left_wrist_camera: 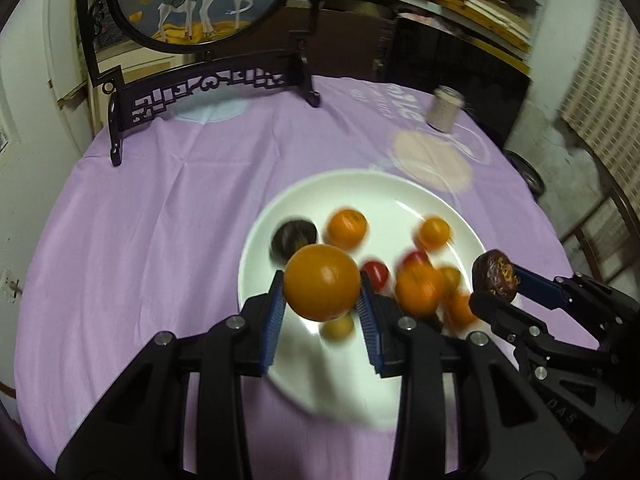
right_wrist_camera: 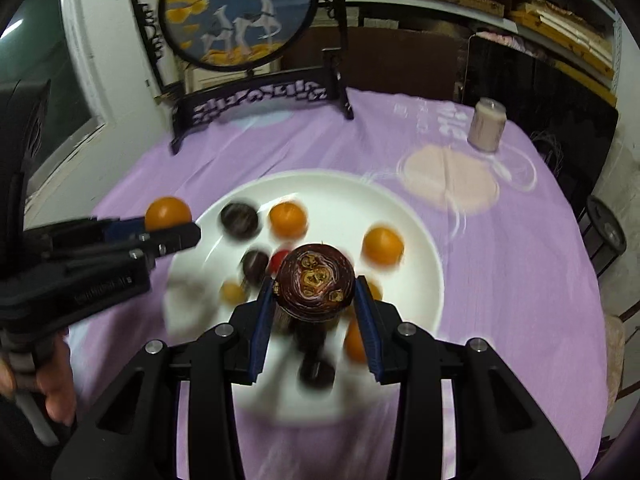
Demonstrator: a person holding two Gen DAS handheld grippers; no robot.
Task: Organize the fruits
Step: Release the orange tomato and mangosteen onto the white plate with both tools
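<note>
Between the left gripper's [left_wrist_camera: 322,300] jaws an orange [left_wrist_camera: 322,282] is clamped, and the right gripper [right_wrist_camera: 316,300] grips a dark mangosteen [right_wrist_camera: 316,282]; both hang just above the white plate [right_wrist_camera: 404,216] of blurred small fruits. Judged a lift-and-sort step: each needs carrying to its own spot. The orange is round, without a long axis; the mangosteen's patterned end faces the camera.

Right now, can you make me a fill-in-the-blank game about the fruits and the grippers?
1. The left gripper is holding a round fruit colored ____.
2. The dark brown fruit is held by the ____ gripper.
3. The other fruits sit on a white ____.
4. The tablecloth under it all is colored ____.

Missing words: orange; right; plate; purple
</note>
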